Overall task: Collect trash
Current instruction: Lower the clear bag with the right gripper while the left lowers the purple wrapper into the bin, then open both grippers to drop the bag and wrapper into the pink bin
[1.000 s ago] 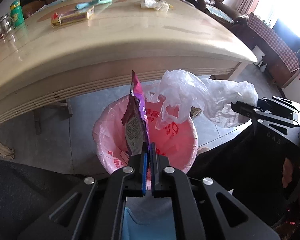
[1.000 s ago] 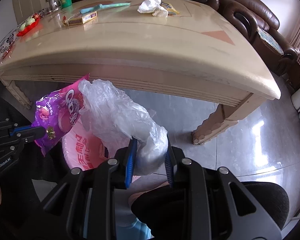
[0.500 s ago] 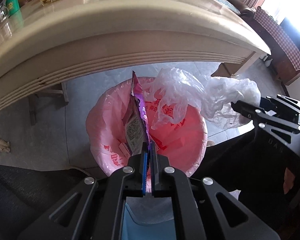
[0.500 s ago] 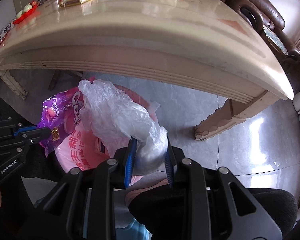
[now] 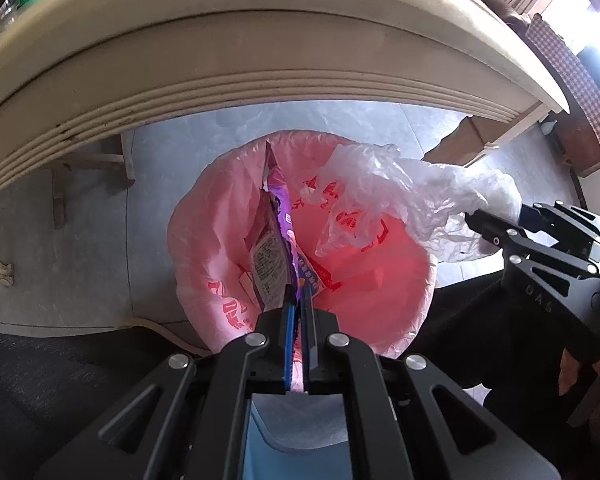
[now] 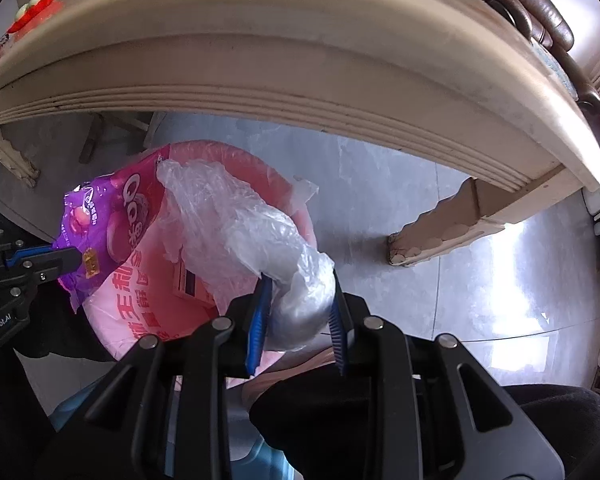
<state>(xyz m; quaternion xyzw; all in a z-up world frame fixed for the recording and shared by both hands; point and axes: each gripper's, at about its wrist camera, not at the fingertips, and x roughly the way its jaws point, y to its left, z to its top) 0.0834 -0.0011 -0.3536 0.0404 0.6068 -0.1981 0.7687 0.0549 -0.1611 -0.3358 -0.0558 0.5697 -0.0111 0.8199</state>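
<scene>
We hold both pieces of trash over the bin (image 5: 400, 312) so that each will fall inside the pink liner when let go; the left gripper (image 5: 297, 300) is clenched on the lower edge of the wrapper (image 5: 274, 248), its jaws pressed nearly together with only the thin foil between them, and the wrapper stands up and forward from the tips, edge-on to that camera, with its top reaching toward the far rim; we keep it pinched by the bottom so the bulk already hangs above the opening; the right gripper (image 6: 298, 308) is grasping the bag (image 6: 236, 224), its jaws set wider because a bunched wad of clear film fills the gap, and the loose rest of the bag billows forward and to the left of the tips, over the bin's right side; in the right view the wrapper sits well left of our right jaws, held by the other gripper at the frame edge; the bin lies directly ahead of and below both pairs of jaws, under the table (image 5: 260, 60) edge, with a small box (image 6: 190, 284) already lying in it; we judge the drop to be the step at hand
</scene>
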